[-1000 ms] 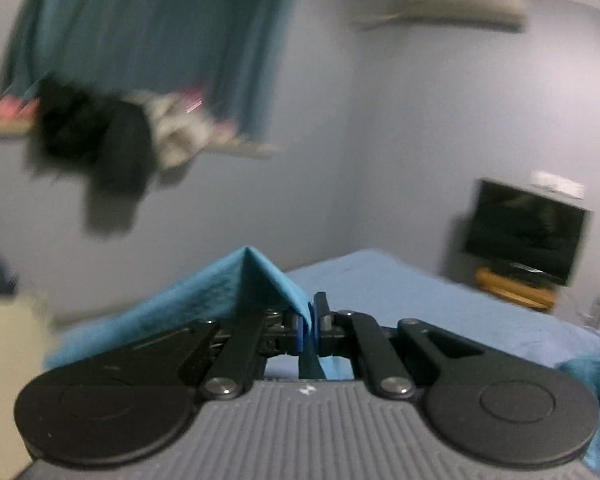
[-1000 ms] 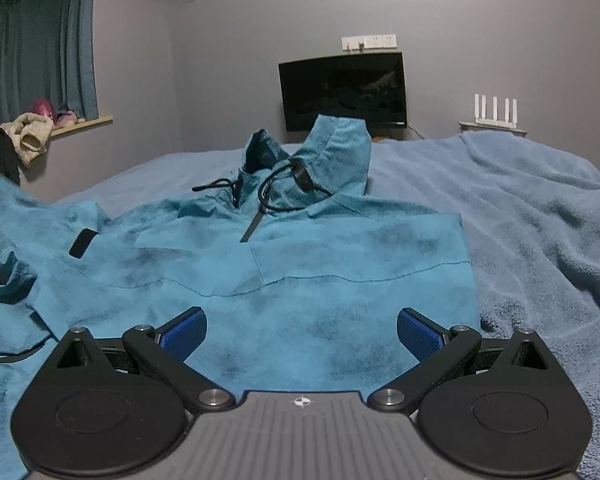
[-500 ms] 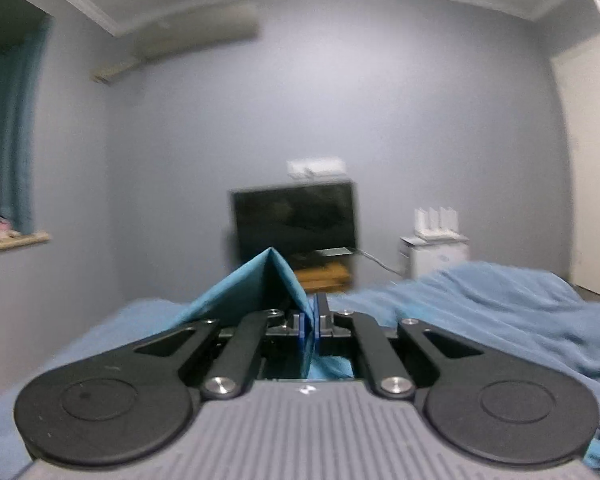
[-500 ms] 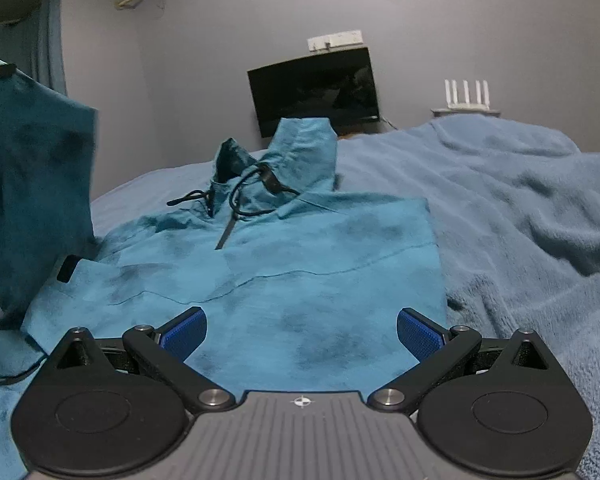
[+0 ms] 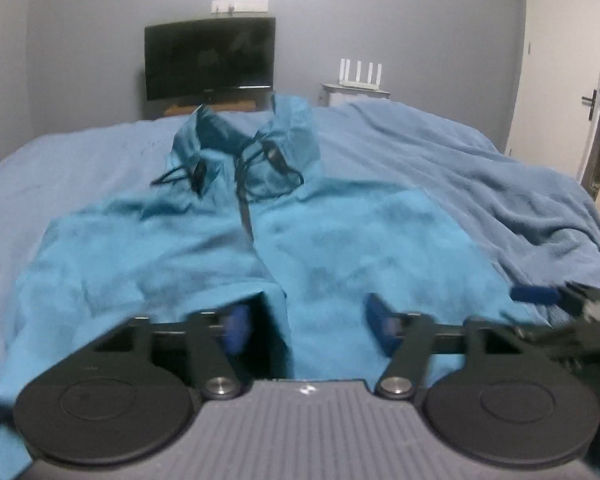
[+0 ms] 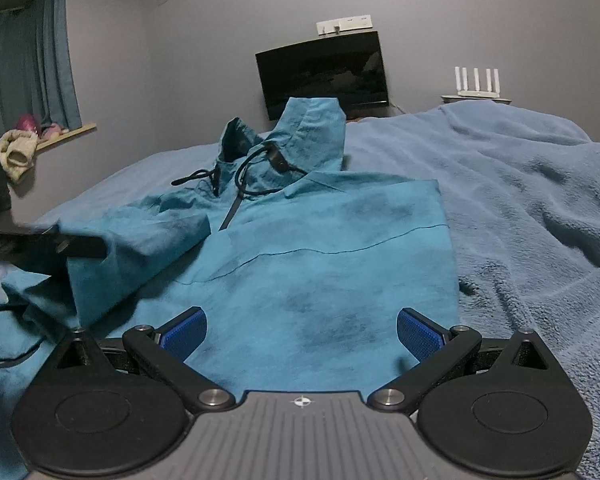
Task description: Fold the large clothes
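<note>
A teal hooded jacket [image 6: 324, 272] lies spread face up on the bed [image 6: 532, 208], its hood [image 6: 312, 136] standing up at the far end with black drawcords [image 6: 256, 172] looped below it. One side panel or sleeve [image 6: 140, 248] is folded over onto the jacket's front. No brand, label or writing can be read on the garment.

The left gripper [image 5: 308, 322] has just been opening; its blue-padded fingers [image 5: 382, 328] stand apart over the near hem with cloth lying between them but not pinched. In the right wrist view its dark body shows blurred at the left edge, by the folded flap. The right gripper [image 6: 302, 334] hovers low over the near edge of the jacket, its fingers [image 6: 418, 336] wide apart and holding nothing.

A rumpled blue blanket [image 5: 500, 184] lies beside the jacket on the bed. Beyond the bed stand a dark television [image 6: 324, 74] and a white router [image 6: 476, 84] with upright antennas; white wall sockets [image 6: 344, 24] sit above the screen, too small to read. Blue curtains [image 6: 24, 52] hang over a windowsill [image 6: 60, 136] with bundled clothes. A white door [image 5: 560, 64] is at the right.
</note>
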Motion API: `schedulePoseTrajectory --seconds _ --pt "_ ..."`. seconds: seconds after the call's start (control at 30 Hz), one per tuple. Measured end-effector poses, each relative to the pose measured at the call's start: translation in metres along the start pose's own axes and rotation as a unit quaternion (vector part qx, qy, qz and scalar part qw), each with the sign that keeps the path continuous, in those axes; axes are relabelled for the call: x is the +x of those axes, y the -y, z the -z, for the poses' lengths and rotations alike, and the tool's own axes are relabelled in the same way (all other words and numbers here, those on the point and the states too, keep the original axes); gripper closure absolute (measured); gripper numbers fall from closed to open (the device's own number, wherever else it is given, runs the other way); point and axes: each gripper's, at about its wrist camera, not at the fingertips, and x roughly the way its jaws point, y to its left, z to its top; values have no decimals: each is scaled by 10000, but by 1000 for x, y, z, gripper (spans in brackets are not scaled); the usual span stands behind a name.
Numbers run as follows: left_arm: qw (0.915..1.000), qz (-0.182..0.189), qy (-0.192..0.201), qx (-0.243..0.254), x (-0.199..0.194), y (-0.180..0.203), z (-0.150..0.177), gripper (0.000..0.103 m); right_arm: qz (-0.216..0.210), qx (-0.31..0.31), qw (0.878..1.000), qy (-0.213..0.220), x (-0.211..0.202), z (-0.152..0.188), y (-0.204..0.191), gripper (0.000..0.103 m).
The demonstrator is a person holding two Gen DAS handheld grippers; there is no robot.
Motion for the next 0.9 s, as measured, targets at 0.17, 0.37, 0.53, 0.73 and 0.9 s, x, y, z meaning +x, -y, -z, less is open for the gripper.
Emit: schedulePoseTrajectory --seconds 0.17,0.37,0.53,0.73,0.9 --pt "9987 -481 96 -125 -46 -31 27 25 56 -174 9998 -105 4 2 -6 0" --pt "9812 -1197 212 -1500 -71 -101 61 24 -26 -648 9978 -161 -4 5 -30 3" --pt "9652 -1696 306 -1969 -75 -124 71 24 -549 -1561 9861 120 -33 -6 -87 4" --pt "9591 -1781 682 -2091 -81 -134 73 24 -595 -3738 9248 394 -31 -15 -189 11" --pt "9543 -1769 752 -2289 -85 -145 74 24 -470 -4649 8841 -40 15 -12 -245 28"
